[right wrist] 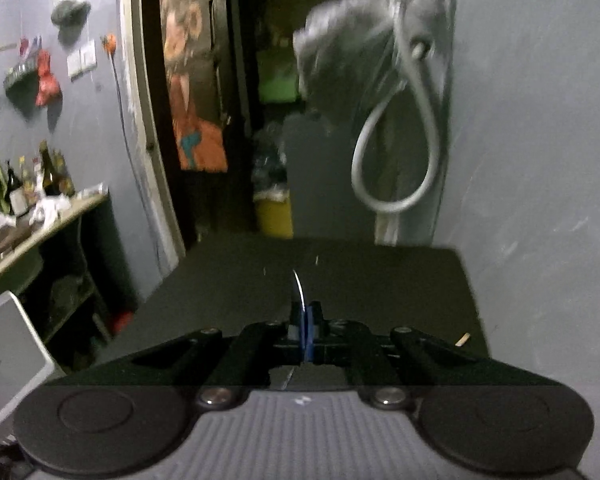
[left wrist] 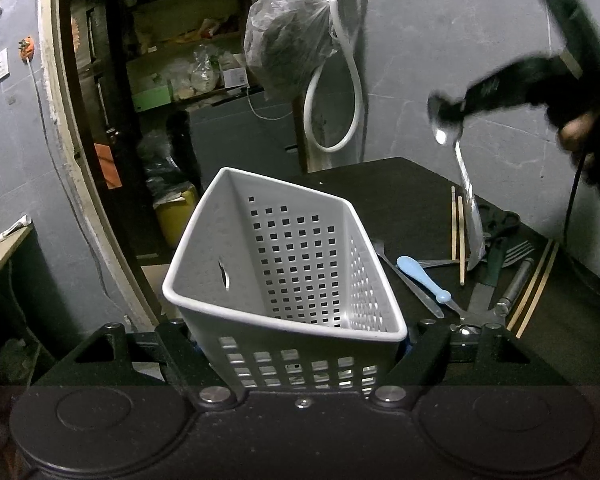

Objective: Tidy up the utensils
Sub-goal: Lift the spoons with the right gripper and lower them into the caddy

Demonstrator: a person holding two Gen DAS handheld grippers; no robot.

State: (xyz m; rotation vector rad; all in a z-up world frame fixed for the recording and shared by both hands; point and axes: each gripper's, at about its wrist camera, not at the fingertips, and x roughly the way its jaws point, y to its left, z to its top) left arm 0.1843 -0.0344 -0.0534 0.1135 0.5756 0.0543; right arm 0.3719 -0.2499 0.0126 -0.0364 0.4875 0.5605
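Two grippers are in play, and no readable brand or lettering shows on anything here. The left gripper [left wrist: 300, 344] has its fingers clamped on both sides of a white perforated basket [left wrist: 284, 256], which tilts with its open mouth facing up and toward the camera. Over on the right, the right gripper [left wrist: 444, 110] hangs blurred above the black table [left wrist: 400, 196], jaws pinched tight on a metal spoon [left wrist: 466, 196]. The spoon's bowl sits up at the fingertips and its long handle points down toward the table, slanting slightly right. From the right wrist view, the same gripper [right wrist: 306, 332] shows blue pads pressed together with a thin silver edge [right wrist: 298, 284] sticking out ahead. Below on the table lie a blue-handled utensil [left wrist: 422, 276], forks [left wrist: 516, 254], scissors [left wrist: 496, 224] and wooden chopsticks [left wrist: 458, 232], heaped just right of the basket.
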